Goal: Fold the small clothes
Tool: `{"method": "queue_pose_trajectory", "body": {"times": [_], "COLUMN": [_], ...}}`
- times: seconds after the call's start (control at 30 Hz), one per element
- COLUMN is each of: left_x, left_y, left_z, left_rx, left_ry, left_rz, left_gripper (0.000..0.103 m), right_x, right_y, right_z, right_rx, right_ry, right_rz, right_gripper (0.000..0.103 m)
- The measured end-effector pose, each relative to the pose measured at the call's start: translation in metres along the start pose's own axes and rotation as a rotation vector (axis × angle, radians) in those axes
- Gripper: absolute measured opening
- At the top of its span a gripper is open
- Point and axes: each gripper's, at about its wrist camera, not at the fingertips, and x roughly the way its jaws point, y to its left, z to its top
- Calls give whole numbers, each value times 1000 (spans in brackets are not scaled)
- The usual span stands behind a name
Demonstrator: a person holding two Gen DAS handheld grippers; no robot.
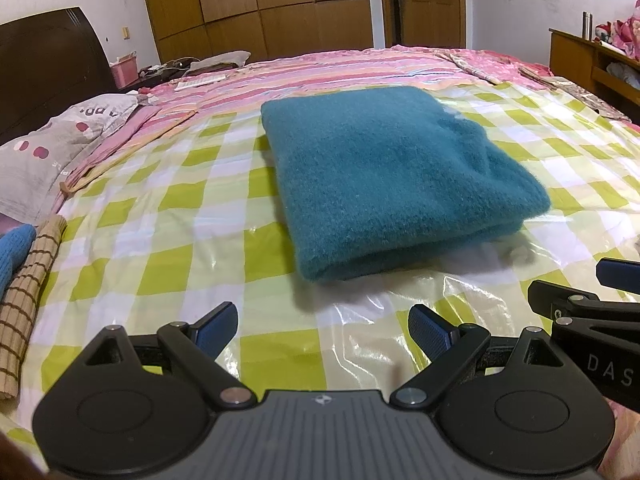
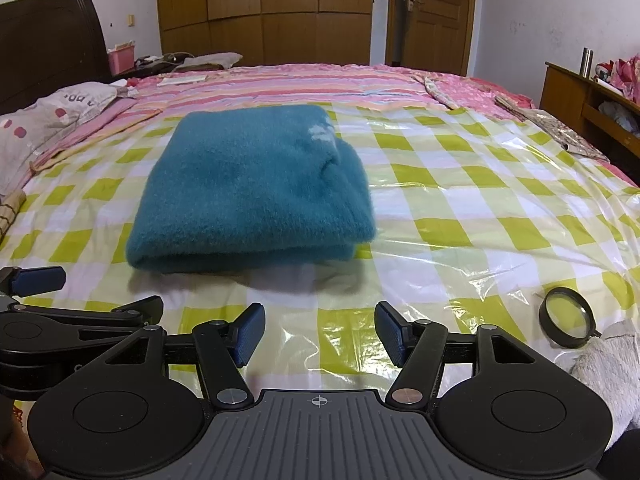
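bed (image 2: 460,216): green-checked plastic sheet | folded teal sweater (image 2: 248,188) centre | wardrobe (image 2: 264,12) far | left tool (image 1: 322,330) spread, right tool (image 2: 320,334) spread, both empty

Even, fairly bright indoor light. Glare streaks the glossy checked plastic sheet (image 1: 168,216), and the folded teal garment (image 1: 392,184) casts a soft near-side shadow. Fisheye bending curves the edges, with dark corner vignetting.

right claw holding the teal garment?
No. The right claw is open and empty, short of the folded teal garment lying on the checked plastic sheet.
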Motion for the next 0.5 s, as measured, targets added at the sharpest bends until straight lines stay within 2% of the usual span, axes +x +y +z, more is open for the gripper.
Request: {"method": "queue_pose_trajectory", "body": {"times": [0.5], "left_x": [0], "left_y": [0], "left_z": [-1], "left_rx": [1], "left_ry": [0], "left_rz": [0], "left_gripper": [98], "right_x": [-4], "right_y": [1], "right_z": [-6], "right_rx": [-7], "right_ry": [-6], "right_rz": [-6], "right_gripper": [63]}}
